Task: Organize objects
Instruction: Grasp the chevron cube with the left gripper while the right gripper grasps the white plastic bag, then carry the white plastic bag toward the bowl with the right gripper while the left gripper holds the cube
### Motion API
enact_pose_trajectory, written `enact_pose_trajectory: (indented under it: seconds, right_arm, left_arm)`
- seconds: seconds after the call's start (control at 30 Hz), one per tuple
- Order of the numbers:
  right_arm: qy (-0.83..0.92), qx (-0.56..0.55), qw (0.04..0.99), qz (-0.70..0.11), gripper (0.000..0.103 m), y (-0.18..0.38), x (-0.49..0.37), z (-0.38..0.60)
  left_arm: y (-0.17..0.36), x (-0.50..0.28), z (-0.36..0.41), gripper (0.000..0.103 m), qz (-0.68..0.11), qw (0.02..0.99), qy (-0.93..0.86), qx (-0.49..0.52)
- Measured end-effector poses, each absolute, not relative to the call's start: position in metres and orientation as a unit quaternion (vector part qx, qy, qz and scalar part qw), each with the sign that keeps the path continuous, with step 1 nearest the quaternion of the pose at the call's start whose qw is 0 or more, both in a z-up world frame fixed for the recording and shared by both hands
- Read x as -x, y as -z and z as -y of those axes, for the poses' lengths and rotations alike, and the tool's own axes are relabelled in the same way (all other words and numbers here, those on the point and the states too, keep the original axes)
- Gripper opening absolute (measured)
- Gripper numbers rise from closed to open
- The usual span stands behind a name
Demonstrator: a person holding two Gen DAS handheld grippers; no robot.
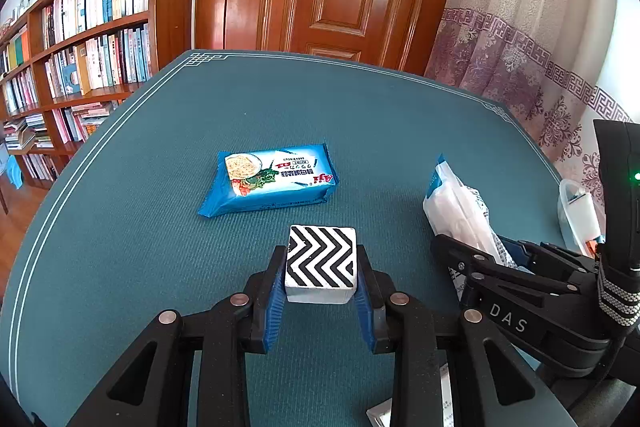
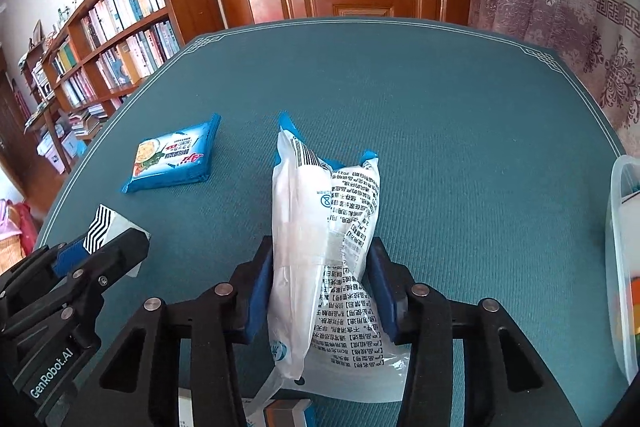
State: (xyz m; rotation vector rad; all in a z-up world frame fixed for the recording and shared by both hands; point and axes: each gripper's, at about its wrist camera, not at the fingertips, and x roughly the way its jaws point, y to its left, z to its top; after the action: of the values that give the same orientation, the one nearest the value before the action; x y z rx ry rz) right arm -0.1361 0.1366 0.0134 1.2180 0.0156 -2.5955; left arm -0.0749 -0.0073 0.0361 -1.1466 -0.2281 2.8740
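both claws clamped, 1 item each

ribbed teal mat (image 1: pixel 160 187) covers the table. left gripper (image 1: pixel 321 277), lower centre of left view: blue pads tight on both sides of a small cube w/ black-white zigzag top (image 1: pixel 322 259). right gripper (image 2: pixel 322 285), lower centre of right view: jaws squeezed on a crinkly white plastic pouch w/ printed text (image 2: pixel 320 227), standing up between the pads. glossy blue cracker pack (image 1: pixel 272 183) lies flat mid-mat, clear of both. right view alone shows the pouch's full print + more of the clear plastic bin (image 2: pixel 622 267) at the right edge.
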Motion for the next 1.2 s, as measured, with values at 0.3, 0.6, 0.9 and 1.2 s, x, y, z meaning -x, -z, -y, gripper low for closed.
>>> enact_pose_trajectory:
  seconds: [0.3,0.6,0.9,1.2]
  right_arm:
    - [0.906,-0.404,0.125,0.014,0.046,-0.028,0.127,-0.155]
    - [0.916,-0.386,0.106,0.038,0.046,-0.041,0.108,-0.184]
    - [0.922,-0.373,0.086,0.055,0.046,-0.053,0.084,-0.211]
    - [0.927,-0.362,0.067,0.064,0.046,-0.06,0.066,-0.237]
  left_arm:
    - [-0.038,0.072,0.003,0.033,0.069,0.029,-0.927,0.367]
    - [-0.041,0.07,-0.001,0.033,0.078,0.064,-0.926,0.364]
    - [-0.045,0.066,-0.004,0.033,0.091,0.093,-0.923,0.361]
    - [-0.044,0.064,-0.016,0.033,0.074,0.098,-0.924,0.363]
